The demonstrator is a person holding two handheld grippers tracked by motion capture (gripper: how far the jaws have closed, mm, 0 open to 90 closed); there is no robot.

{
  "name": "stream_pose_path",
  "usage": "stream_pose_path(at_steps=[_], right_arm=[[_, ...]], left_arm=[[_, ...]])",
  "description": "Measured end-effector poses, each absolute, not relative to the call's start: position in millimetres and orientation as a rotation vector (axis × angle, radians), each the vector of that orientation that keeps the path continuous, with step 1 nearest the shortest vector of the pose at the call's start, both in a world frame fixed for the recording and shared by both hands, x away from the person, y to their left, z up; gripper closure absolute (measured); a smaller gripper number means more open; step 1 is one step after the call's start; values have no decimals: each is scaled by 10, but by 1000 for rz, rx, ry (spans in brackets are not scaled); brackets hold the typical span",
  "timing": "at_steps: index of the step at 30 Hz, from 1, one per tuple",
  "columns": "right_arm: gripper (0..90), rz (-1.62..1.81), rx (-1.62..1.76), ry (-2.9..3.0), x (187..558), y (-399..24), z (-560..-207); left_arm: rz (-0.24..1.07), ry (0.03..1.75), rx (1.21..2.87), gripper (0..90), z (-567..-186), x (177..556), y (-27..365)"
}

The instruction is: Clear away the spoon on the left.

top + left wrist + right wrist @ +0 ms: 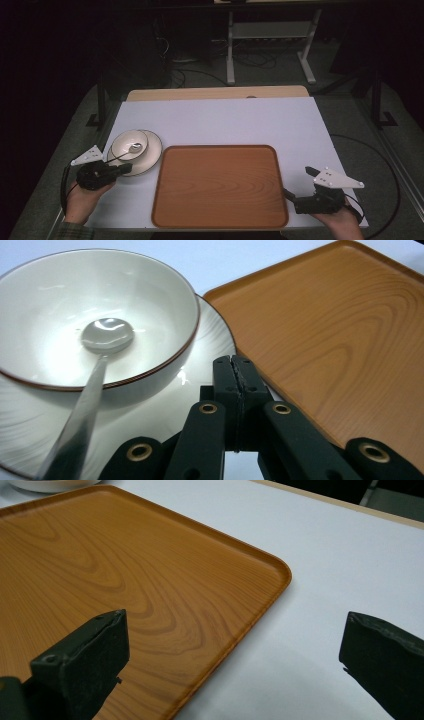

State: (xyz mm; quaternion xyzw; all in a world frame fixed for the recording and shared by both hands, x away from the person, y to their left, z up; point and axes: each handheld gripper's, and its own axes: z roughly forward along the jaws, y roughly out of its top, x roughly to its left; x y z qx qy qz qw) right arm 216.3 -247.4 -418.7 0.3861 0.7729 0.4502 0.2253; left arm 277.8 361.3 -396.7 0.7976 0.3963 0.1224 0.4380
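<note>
A white bowl (pixel 128 143) (pixel 75 295) with a thin brown rim stands on a white plate (pixel 153 150) (pixel 212 340) at the table's left. A metal spoon (pixel 135 147) (pixel 106 335) rests in the bowl, its handle running out over the near rim. My left gripper (pixel 125 169) (pixel 235 365) is shut with nothing between its jaws, its tip over the plate's near edge beside the bowl. A wooden tray (pixel 220 185) (pixel 340 330) (pixel 125 570) lies bare in the middle. My right gripper (pixel 299 182) (pixel 236 630) stands open at the tray's right near corner, holding nothing.
The white table top (pixel 225 120) (pixel 350 555) spreads behind and to the right of the tray. A wooden strip (pixel 215 93) borders its far edge. Beyond it are a dark floor with cables and a metal frame (pixel 270 45).
</note>
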Motion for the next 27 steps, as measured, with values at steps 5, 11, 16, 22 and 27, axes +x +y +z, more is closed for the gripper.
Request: stream_pose_path(at_steps=[5, 11, 16, 22, 27], right_arm=[[0, 1241, 1064, 2132, 2161, -2476, -4186], [0, 1241, 1064, 2129, 2162, -2480, -4184], [0, 1237, 1064, 2132, 2163, -2478, -4188], [0, 1240, 1064, 2128, 2160, -2479, -4183], [0, 1238, 1065, 2130, 2163, -2481, -4185]], left_arm=[[313, 998, 1972, 895, -3964, 2777, 3669], [329, 1017, 1956, 895, -3953, 2767, 3735], [344, 1030, 1941, 895, -3938, 2759, 3792], [361, 1048, 1927, 895, -3927, 2754, 3842], [374, 1066, 1916, 895, -3924, 2754, 3887]])
